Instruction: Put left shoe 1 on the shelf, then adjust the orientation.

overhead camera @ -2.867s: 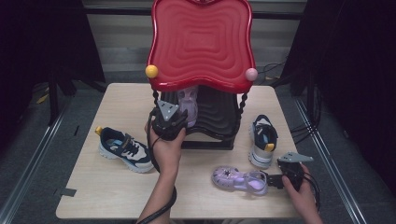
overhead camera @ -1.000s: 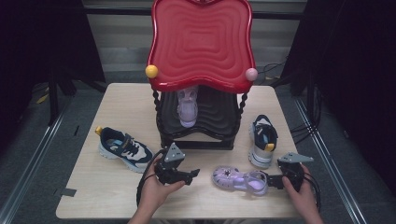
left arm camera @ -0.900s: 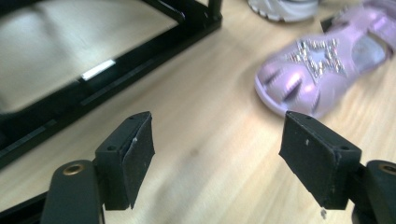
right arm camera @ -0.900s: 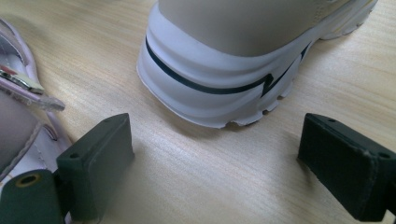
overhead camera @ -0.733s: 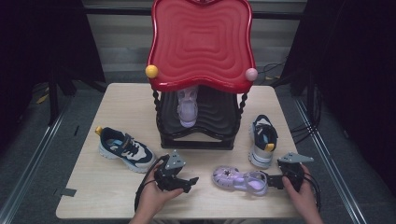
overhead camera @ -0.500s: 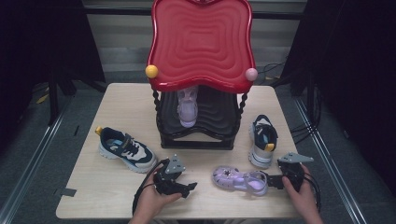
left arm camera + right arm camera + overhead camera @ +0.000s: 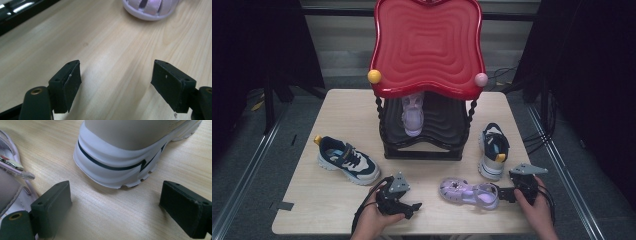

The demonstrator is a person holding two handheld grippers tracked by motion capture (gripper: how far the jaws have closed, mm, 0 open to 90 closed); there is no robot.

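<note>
My left gripper [image 7: 411, 207] has come back from the rack [image 7: 424, 125] to the desk [image 7: 312, 190] front, fingers wide, empty; one lilac sandal [image 7: 413, 116] now shelved, toe toward me. Its mate [image 7: 469, 192] lies lengthwise left-right just beside my right gripper [image 7: 502, 192], fingers wide, apparently next.
</note>
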